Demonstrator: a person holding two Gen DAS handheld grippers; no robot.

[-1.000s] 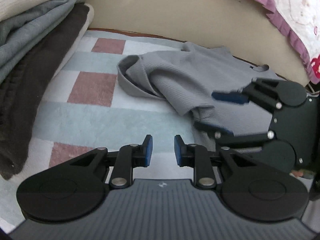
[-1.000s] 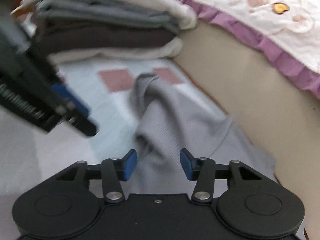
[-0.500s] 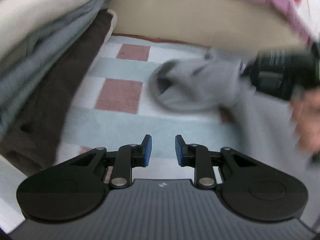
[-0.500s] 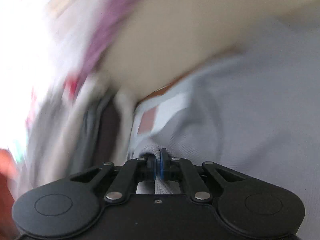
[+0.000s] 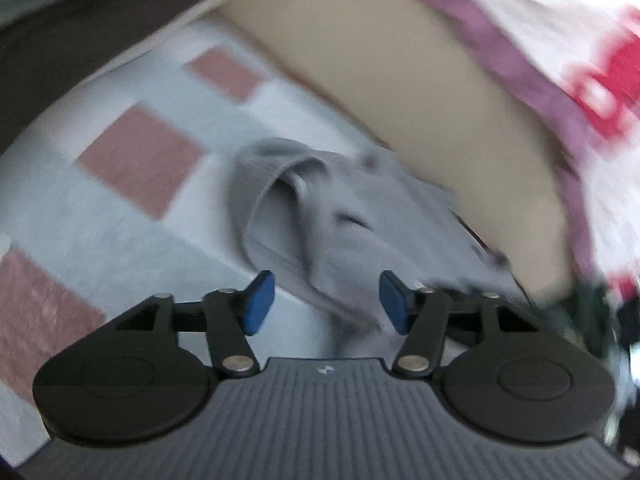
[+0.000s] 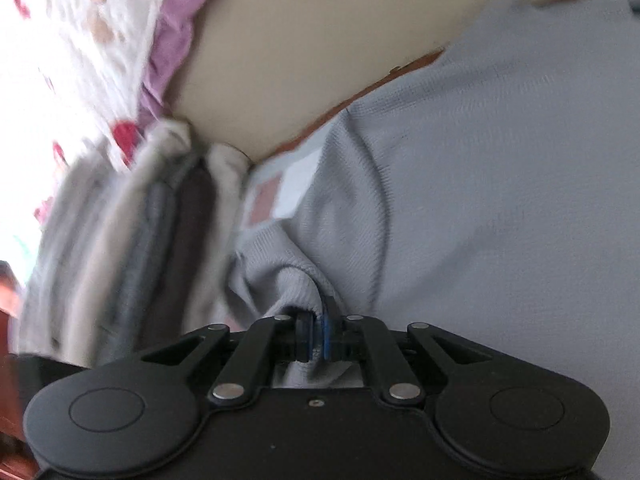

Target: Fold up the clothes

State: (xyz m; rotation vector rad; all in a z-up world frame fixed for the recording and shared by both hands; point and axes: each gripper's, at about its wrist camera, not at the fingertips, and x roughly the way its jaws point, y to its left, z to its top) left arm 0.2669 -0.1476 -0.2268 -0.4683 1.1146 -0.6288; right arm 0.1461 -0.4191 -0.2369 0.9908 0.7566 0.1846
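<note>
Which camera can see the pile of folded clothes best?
The right wrist view. The pile of folded clothes shows its stacked layers there, cream, grey and dark brown, though blurred and tipped sideways. The left wrist view catches only a dark and pale corner of it at the top left edge.

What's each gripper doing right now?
Left gripper: opening, nothing gripped, grey garment ahead between the pads.
Right gripper: shut on the grey garment.

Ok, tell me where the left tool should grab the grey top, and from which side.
Take the ribbed hem of the grey top, coming down from the near side. It loops up off the checked cloth, giving an edge to pinch. The left tool is opening just short of it; the right tool already pinches another edge.
</note>
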